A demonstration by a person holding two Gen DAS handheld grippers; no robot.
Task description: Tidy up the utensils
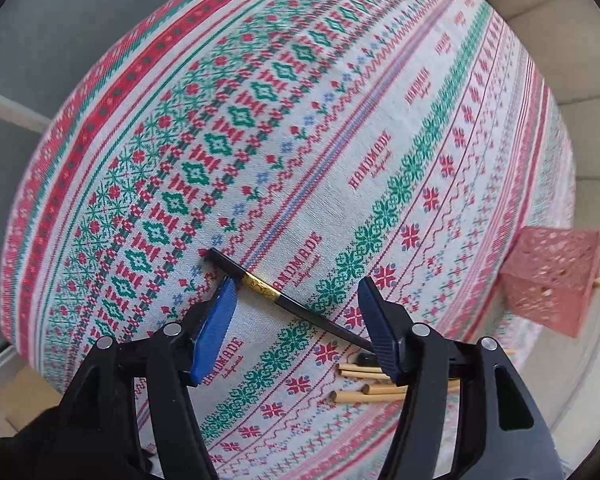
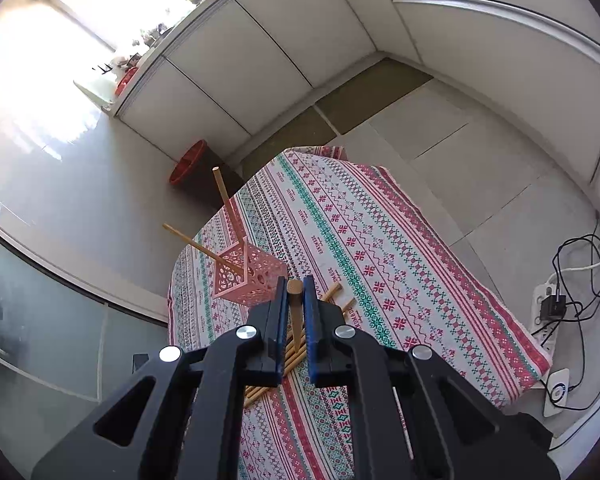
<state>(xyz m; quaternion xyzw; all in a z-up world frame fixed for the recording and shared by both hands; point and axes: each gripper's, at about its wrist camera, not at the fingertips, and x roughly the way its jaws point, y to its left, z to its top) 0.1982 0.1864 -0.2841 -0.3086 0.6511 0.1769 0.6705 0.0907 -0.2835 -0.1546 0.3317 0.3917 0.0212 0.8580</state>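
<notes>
Worktop cloth, woven, patterned. Black chopstick, gold band, slim and glossy, lies flat on cloth between left gripper jaws; long axis runs slantwise across gap, so pads apart, nothing gripped. Judgement: wrist roll needed before closing. Bamboo chopsticks heaped just beside. Right gripper jaws narrow, clamping 1 round bamboo chopstick. Pink perforated holder near, holding 2 sticks.
</notes>
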